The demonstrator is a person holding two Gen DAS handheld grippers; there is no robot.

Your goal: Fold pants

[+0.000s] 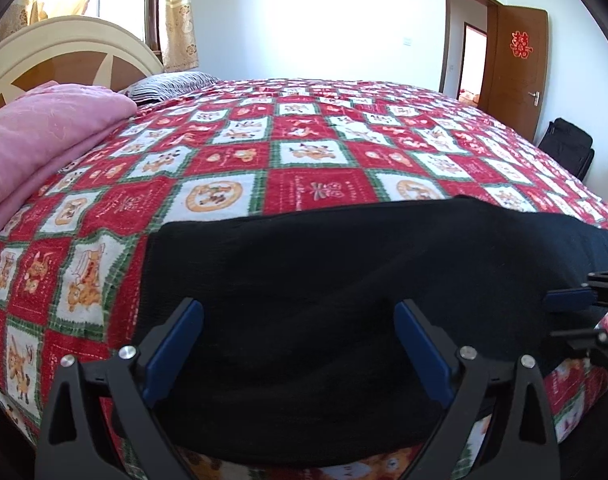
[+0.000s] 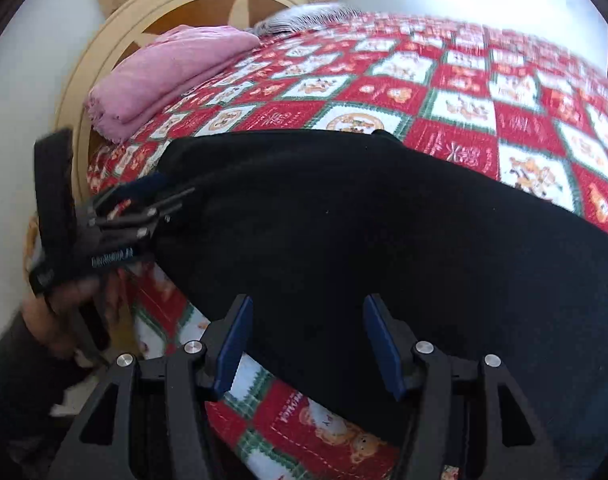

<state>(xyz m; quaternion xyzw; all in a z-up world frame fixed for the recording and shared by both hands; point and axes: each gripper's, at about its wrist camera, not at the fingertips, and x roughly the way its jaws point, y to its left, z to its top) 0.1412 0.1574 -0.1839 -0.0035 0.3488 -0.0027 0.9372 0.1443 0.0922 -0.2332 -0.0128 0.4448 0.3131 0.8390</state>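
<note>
I see both grippers, left gripper (image 1: 298,346) and right gripper (image 2: 305,342), spread wide over black pants (image 1: 323,280) on the patchwork bedspread (image 1: 224,152).

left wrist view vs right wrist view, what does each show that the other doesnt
Only the left wrist view shows the open brown door with its red decoration and a dark bag by the wall. Only the right wrist view shows the person's left hand gripping the left tongs at the pants' edge. Both show the black pants on the red patterned bedspread, the folded pink blanket, the headboard, and open tongs.
</note>
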